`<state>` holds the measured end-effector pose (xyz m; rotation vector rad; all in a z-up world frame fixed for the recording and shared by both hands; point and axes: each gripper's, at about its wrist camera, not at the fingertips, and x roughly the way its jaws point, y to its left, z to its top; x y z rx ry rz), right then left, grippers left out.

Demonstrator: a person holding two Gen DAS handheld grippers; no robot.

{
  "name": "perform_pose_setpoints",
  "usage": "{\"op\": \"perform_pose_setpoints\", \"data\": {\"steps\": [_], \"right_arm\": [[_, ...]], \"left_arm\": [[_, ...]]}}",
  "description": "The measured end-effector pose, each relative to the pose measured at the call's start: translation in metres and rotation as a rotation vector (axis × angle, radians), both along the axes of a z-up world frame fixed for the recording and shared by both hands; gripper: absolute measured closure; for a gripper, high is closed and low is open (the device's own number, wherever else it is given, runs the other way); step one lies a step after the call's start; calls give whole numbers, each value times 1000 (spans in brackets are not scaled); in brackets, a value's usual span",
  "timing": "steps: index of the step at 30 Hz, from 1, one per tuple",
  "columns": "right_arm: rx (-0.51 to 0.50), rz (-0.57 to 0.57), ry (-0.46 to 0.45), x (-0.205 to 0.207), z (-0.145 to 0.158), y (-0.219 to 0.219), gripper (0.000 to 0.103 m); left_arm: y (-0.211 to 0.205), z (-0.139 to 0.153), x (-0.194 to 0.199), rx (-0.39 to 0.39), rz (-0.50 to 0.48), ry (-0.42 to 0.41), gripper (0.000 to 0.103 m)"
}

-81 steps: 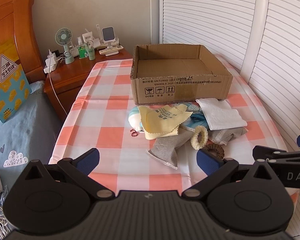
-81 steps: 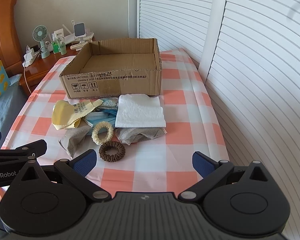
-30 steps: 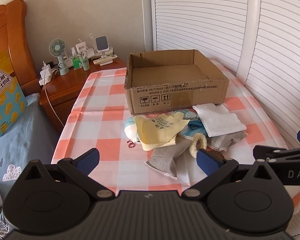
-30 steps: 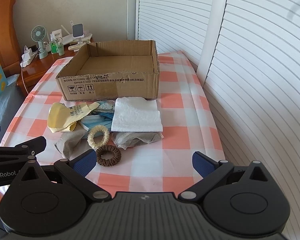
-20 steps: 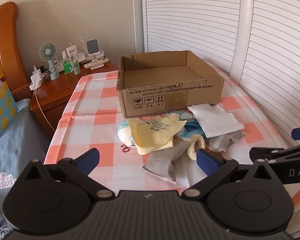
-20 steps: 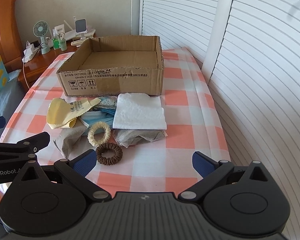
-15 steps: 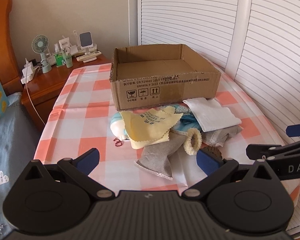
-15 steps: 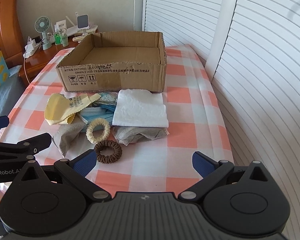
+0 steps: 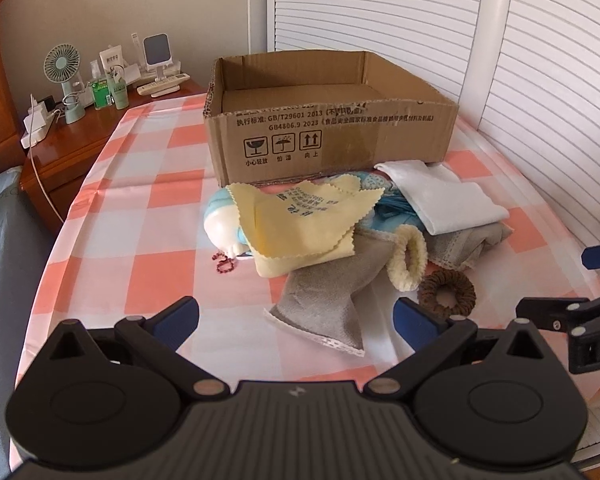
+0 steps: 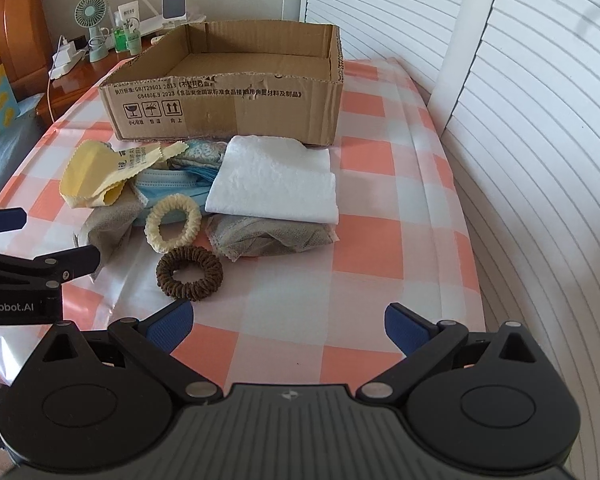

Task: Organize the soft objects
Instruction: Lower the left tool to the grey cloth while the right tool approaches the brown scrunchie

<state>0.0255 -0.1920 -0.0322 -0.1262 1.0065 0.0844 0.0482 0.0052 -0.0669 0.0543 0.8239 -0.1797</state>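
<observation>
A: Both grippers? Left gripper [image 9: 296, 316] and right gripper [image 10: 286, 328] hover near the pile, jaws apart, empty.

B: Pile sits just near the box [image 10: 228, 92], which looks empty. Brown scrunchie [image 10: 189, 273] is nearest.

A: Handling?

B: Light, squashy, springy. Pinch one side of the ring. Yellow cloth [image 9: 300, 224] is limp; grab a free corner.
</observation>
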Motion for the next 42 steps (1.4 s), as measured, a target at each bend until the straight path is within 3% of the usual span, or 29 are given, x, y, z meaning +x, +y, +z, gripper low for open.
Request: {"op": "perform_pose_setpoints", "data": {"steps": [8, 12, 27, 31, 34, 36, 39, 42], "right_arm": [[15, 34, 49, 8, -18, 5, 0], [13, 47, 64, 10, -23, 8, 0], [7, 125, 50, 9, -36, 18, 0], [4, 136, 33, 6, -37, 18, 0], [13, 136, 30, 7, -38, 16, 0], [13, 139, 25, 6, -38, 16, 0], [14, 143, 16, 5, -39, 16, 0], [16, 144, 11, 5, -39, 15, 0]], "left_arm": [[1, -27, 27, -27, 1, 74, 1], [8, -31, 24, 10, 13, 53, 0], [54, -31, 4, 6, 62, 52, 0], [40, -30, -1, -3, -24, 56, 1], [25, -28, -1, -35, -100, 62, 1], [22, -24, 2, -98, -121, 68, 1], [21, -13, 10, -171, -117, 52, 1], [19, -10, 21, -160, -85, 37, 1]]}}
